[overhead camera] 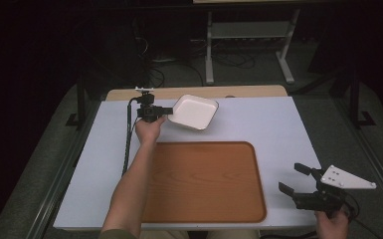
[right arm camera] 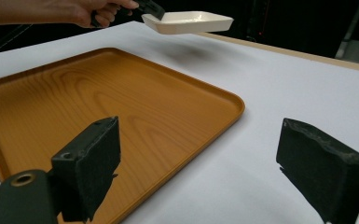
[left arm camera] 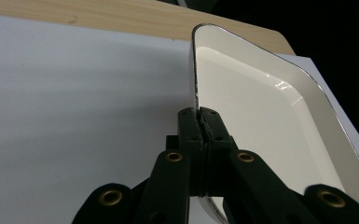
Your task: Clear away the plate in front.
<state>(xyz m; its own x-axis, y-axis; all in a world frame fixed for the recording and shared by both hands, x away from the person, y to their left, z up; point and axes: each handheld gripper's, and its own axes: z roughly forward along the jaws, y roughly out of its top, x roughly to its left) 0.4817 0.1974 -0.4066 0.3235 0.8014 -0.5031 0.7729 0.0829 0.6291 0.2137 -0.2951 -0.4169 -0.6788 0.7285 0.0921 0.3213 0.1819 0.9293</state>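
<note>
Left gripper (overhead camera: 165,112) is clamped tight on the rim of the white dish (overhead camera: 195,112), jaws pinched right down on the near-left edge with just the thin wall between them. In the left gripper view you can see the pads (left arm camera: 192,125) squeezing the dark-trimmed rim of the dish (left arm camera: 256,107), one pad outside, one inside. Nothing in the dish, it's bare and glossy inside.

Seen from the right gripper view, the dish (right arm camera: 189,21) is clear of the table, held roughly level, with a soft shadow on the white sheet under it. From above it sits over the far part of the table (overhead camera: 278,124), just beyond the far edge of the tray (overhead camera: 204,184), left of centre.

Right gripper (overhead camera: 296,180) is wide open and holding nothing, parked near the right front corner of the table, just off the tray's right edge. Its two black pads (right arm camera: 89,163) stand well apart with bare sheet and the tray corner between them.

That tray (right arm camera: 98,102) is a wood-grain orange one and it's bare. A strip of pale wooden tabletop (overhead camera: 194,92) shows past the far edge of the white sheet. Nothing sits between the dish and the tray.
</note>
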